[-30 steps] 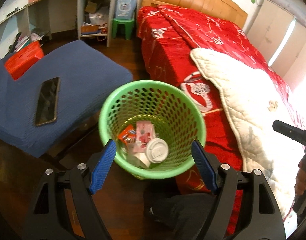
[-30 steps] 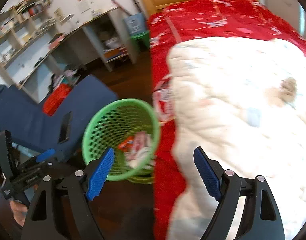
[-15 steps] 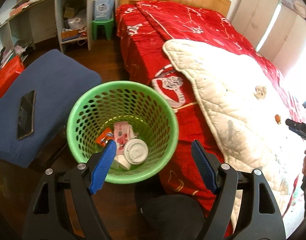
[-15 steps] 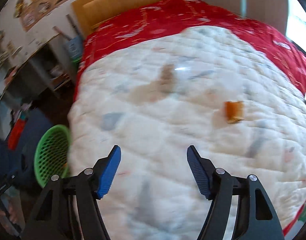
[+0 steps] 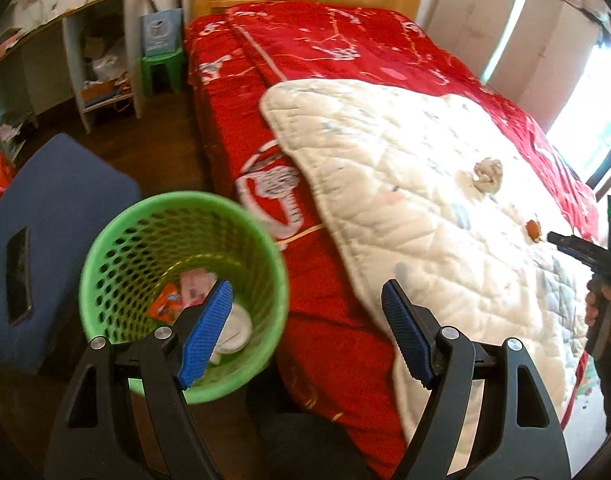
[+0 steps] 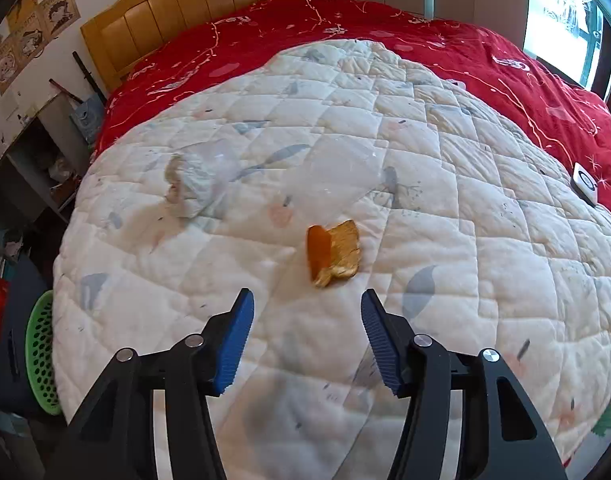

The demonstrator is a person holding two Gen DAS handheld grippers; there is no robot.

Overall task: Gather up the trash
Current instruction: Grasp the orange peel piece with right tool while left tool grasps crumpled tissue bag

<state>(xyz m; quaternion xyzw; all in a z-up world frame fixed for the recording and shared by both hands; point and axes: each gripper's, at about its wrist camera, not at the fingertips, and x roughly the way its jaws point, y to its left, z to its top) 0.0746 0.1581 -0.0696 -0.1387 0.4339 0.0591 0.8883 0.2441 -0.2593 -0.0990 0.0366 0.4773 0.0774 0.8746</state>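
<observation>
Currently the orange-gold wrapper (image 6: 332,254) — crumpled, shiny, folded — lies on the white quilt (image 6: 465,240), just ahead of the right hand-held gripper (image 6: 307,344), jaws closing, nothing between. Left hand-held gripper (image 5: 305,332) spread wide, empty — beside the green basket (image 5: 105,248).

- Your left gripper (image 5: 305,320) hangs with jaws wide and nothing between them.
- The green basket (image 5: 265,264) stands on the floor beside the bed (image 5: 325,60), holding wrappers.
- A crumpled tissue (image 5: 487,176) and an orange scrap (image 5: 533,229) lie on the white quilt (image 5: 405,200).
</observation>
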